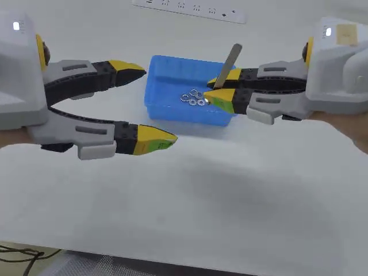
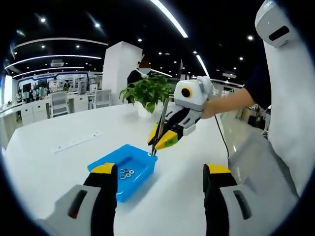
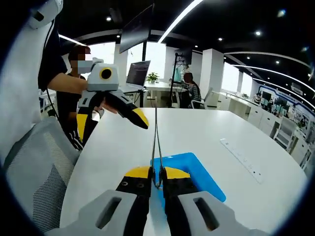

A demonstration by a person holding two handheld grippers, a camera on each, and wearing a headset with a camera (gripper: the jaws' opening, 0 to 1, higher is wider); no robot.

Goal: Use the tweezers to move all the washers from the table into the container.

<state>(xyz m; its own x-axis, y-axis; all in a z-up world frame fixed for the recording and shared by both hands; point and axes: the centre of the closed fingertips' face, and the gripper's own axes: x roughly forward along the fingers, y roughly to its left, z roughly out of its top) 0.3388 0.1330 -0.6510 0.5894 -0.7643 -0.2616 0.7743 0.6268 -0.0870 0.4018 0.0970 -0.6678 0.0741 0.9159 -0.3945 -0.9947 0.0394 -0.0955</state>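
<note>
Waiting: left gripper (image 1: 154,105), jaws spread wide and empty, at 9 o'clock of the container (image 1: 167,69).
Gathered: washers (image 1: 194,98) cluster inside, toward its 6 o'clock wall.
Working: right gripper (image 1: 214,91), at 3 o'clock, clamped on the tweezers (image 1: 232,57); tips should sit below the rim before any release.

**Around the workbench**

Broad white table (image 1: 230,195). White power strip (image 1: 190,8) flat along its far side. Black cables (image 1: 23,253) below the near left corner. Leafy potted plant (image 2: 147,93) at the table's far end, before a white column (image 2: 120,73). Grey mesh chair (image 3: 44,167) beside the table. Dark monitor (image 3: 138,73) farther back, seated person (image 3: 189,88) near it. Long ceiling light strips (image 3: 182,17) overhead.
</note>
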